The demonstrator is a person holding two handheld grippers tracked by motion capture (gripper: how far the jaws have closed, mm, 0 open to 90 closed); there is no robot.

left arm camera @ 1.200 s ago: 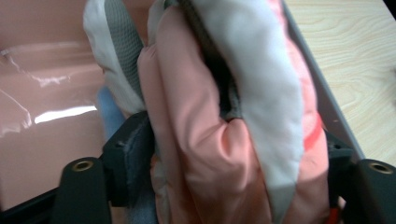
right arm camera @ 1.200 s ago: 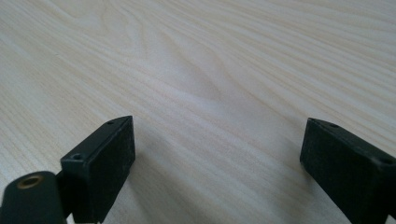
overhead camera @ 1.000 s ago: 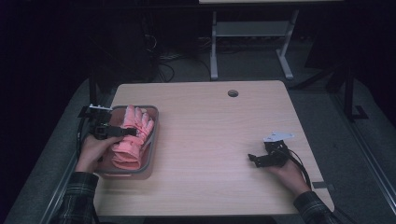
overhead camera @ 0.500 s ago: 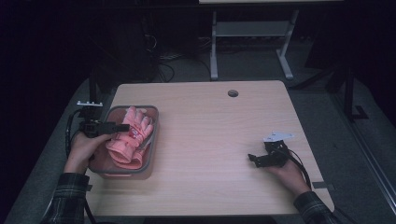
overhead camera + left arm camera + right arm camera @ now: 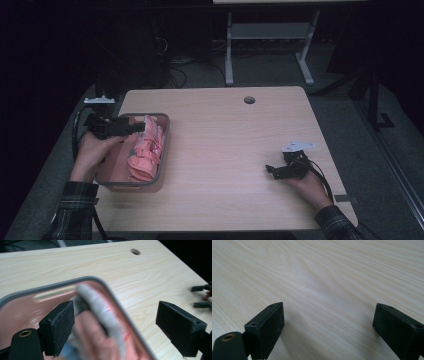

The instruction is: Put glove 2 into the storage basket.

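Nearest to the person, the right gripper (image 5: 272, 170) rests low on the tabletop (image 5: 225, 150), close to the right front corner. Its jaws stand wide apart and hold nothing; in the right gripper view there is only bare wood grain between them. From this gripper to the left there is a broad free stretch of wood until the tray.

The left gripper (image 5: 137, 128) is at the left side, raised above the tray (image 5: 165, 145) and pointing to the right across it. Its jaws have just been opening and now stand wide, and they do not press on anything. In the left gripper view the pink glove (image 5: 100, 322) lies below and between the jaws, blurred, inside the grey rim of the tray (image 5: 50, 286).

The tray sits along the left edge of the tabletop, its near end close to the front edge. The pink glove (image 5: 145, 155) lies in it, against the right wall, with the fingers toward the far end.

Farther away, the middle and the far part of the tabletop are open. A small round hole (image 5: 249, 100) sits near the far edge, well apart from both grippers.
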